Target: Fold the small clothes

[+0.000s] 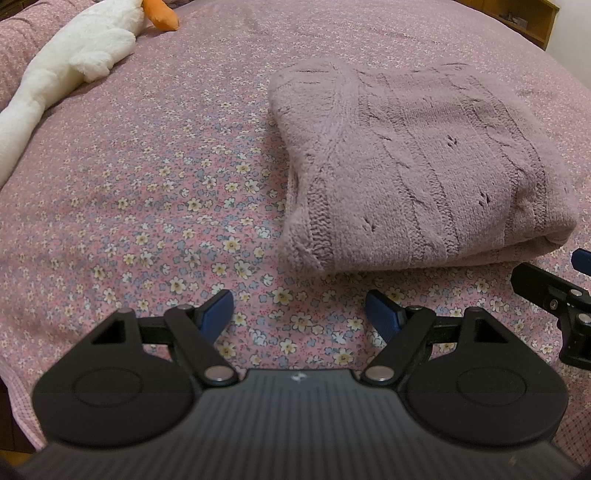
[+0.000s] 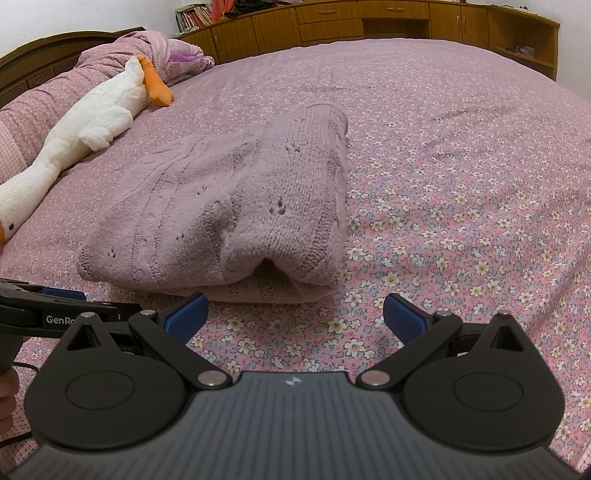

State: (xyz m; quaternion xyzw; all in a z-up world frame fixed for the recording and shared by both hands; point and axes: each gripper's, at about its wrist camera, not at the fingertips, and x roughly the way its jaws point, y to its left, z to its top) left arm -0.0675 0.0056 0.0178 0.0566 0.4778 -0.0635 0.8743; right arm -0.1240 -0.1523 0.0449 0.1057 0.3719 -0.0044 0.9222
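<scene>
A mauve cable-knit sweater (image 1: 413, 166) lies folded into a thick block on the floral pink bedspread (image 1: 166, 184). In the right wrist view the sweater (image 2: 236, 206) shows its folded end with a sleeve lying on top. My left gripper (image 1: 300, 314) is open and empty, just in front of the sweater's near left corner. My right gripper (image 2: 293, 319) is open and empty, just short of the sweater's near edge. The right gripper's tip also shows at the right edge of the left wrist view (image 1: 554, 291), and the left gripper's side shows at the left of the right wrist view (image 2: 55, 306).
A white plush goose (image 2: 85, 136) with orange beak and feet lies along the left side of the bed (image 1: 74, 66). A bunched pink duvet (image 2: 147, 48) sits at the headboard. Wooden cabinets (image 2: 369, 22) line the far wall.
</scene>
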